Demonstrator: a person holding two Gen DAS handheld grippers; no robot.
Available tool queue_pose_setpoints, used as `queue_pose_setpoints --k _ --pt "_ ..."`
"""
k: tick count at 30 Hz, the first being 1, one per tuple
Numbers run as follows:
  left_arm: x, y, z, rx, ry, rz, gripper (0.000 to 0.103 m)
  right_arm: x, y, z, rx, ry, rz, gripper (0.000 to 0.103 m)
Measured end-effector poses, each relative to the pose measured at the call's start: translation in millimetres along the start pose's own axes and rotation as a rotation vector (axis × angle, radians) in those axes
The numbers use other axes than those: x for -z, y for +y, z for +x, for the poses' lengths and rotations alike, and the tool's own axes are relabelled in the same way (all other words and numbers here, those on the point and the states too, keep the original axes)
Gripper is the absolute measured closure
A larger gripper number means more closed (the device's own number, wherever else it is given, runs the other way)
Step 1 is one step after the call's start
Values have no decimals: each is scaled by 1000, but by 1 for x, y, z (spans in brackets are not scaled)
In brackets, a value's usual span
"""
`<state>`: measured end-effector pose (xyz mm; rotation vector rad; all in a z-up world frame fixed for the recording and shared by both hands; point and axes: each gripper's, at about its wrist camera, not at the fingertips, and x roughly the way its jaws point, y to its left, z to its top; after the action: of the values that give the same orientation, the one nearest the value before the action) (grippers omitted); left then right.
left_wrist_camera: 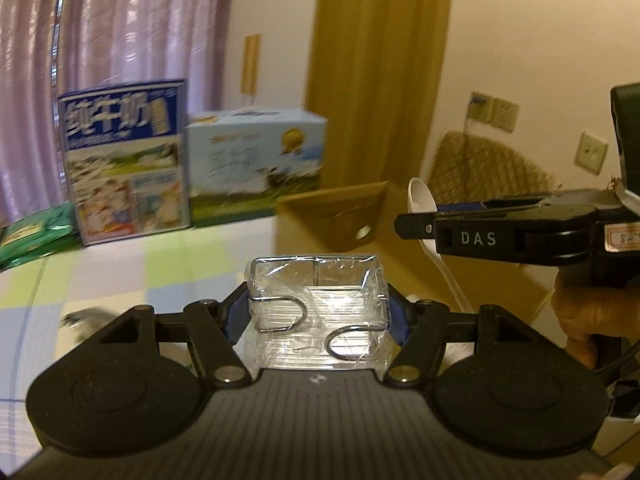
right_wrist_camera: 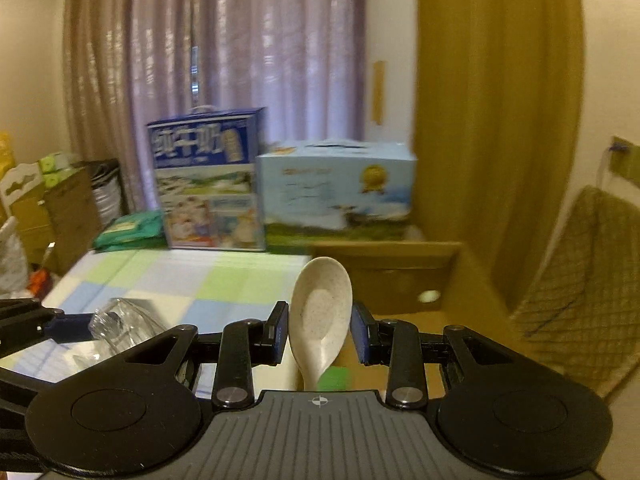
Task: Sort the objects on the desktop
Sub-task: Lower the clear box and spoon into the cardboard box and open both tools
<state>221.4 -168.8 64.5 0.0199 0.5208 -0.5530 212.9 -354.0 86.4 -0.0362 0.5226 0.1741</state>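
Plainly "DAS" on the right gripper [left_wrist_camera: 404, 226] — "纯牛奶" on the blue carton [left_wrist_camera: 126, 160].

1. Tall blue milk carton box [right_wrist_camera: 208, 178] with a carry handle, upright at the far edge of the checked tablecloth [right_wrist_camera: 180, 276].
2. Light blue gift box [right_wrist_camera: 336, 188], lower and wider, just beside the blue one on its right.
3. Green packet [right_wrist_camera: 130, 230] lying flat, left of the 2 boxes.
4. Pale purple curtain [right_wrist_camera: 248, 40] behind the boxes; mustard yellow curtain [right_wrist_camera: 496, 100] to the right.
5. Open cardboard box [left_wrist_camera: 344, 216] with a round hole in its side, beside the table.
6. Woven chair back [left_wrist_camera: 488, 164] near the wall, below 2 wall sockets [left_wrist_camera: 496, 110].
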Motion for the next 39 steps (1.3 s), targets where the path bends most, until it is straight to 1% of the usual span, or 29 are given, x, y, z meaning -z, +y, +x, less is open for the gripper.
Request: queue_pose_setpoints --k 2,4,7,11,15,16,17,18,19,20,23,25,30,39 --pt "-3 -13 8 48 -14 -11 41 1 -20 -5 19 10 24 73" --pt "-4 -28 17 76 -7 -3 41 3 -38 -9 39 18 46 73" --pt "-3 -48 28 100 2 25 41 8 -61 -13 64 26 67 73" --pt "0 -70 49 129 23 52 41 16 -81 -16 82 35 88 73" --pt "5 -82 67 141 45 78 40 22 -97 -15 87 43 112 73" --pt "5 -85 70 145 45 91 40 23 -100 -14 87 45 116 73" --pt "7 -89 72 148 46 105 37 24 -103 -14 89 47 119 73" --pt "7 -92 74 143 38 120 30 24 -105 -13 89 49 121 73" --pt "8 -95 73 137 24 134 28 24 -107 -12 90 50 122 73" --pt "8 -97 73 138 15 144 28 25 -109 -11 90 50 123 73" --pt "7 -94 72 131 8 133 28 27 -112 -9 89 53 127 73" --pt "7 -89 71 114 6 131 28 27 -111 -6 84 58 126 73" --pt "6 -75 66 73 9 116 28 26 -107 -2 76 60 118 73" --pt "11 -62 60 46 29 120 28 23 -95 7 64 70 83 72"
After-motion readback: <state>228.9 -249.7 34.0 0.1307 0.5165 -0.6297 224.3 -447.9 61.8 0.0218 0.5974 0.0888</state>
